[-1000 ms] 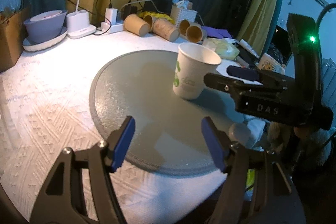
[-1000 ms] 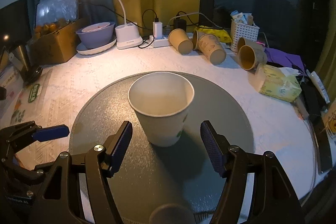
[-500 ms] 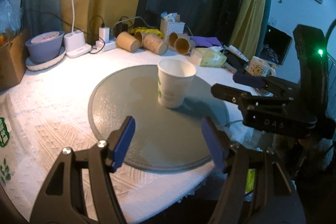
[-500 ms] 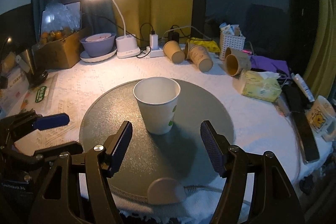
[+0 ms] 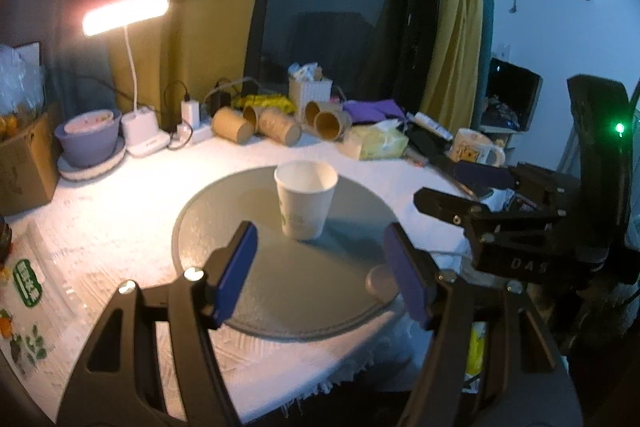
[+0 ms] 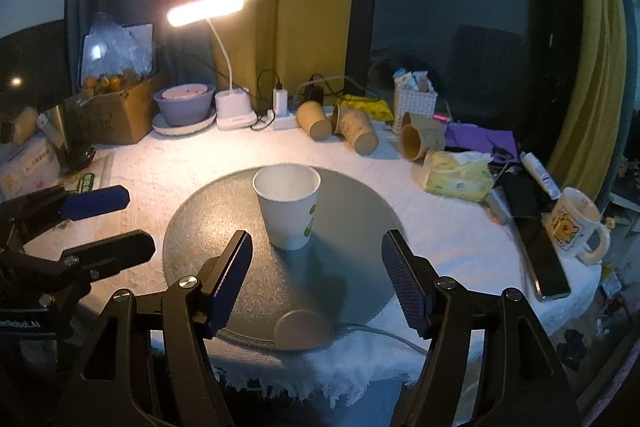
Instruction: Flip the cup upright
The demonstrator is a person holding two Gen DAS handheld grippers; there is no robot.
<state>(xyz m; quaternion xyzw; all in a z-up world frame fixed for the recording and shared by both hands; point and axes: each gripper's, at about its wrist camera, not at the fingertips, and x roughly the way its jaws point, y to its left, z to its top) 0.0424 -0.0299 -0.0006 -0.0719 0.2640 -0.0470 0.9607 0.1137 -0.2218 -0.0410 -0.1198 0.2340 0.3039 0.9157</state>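
A white paper cup (image 5: 305, 199) with green print stands upright, mouth up, on a round grey mat (image 5: 260, 259); it also shows in the right wrist view (image 6: 287, 210) on the mat (image 6: 224, 227). My left gripper (image 5: 322, 273) is open and empty, well back from the cup near the table's front edge. My right gripper (image 6: 318, 277) is open and empty, also back from the cup. The right gripper shows at the right of the left wrist view (image 5: 460, 191), the left gripper at the left of the right wrist view (image 6: 108, 223).
Several brown paper cups (image 6: 352, 131) lie on their sides at the back. A lit desk lamp (image 6: 232, 107), a purple bowl (image 6: 184, 105), a cardboard box (image 6: 116, 111), a tissue pack (image 6: 458, 177), a mug (image 6: 574, 223) and a round puck with a cable (image 6: 302, 329) surround the mat.
Both grippers have pulled back and up from the cup, which now looks smaller and farther. The cup stays upright on the mat. Both grippers stay open.
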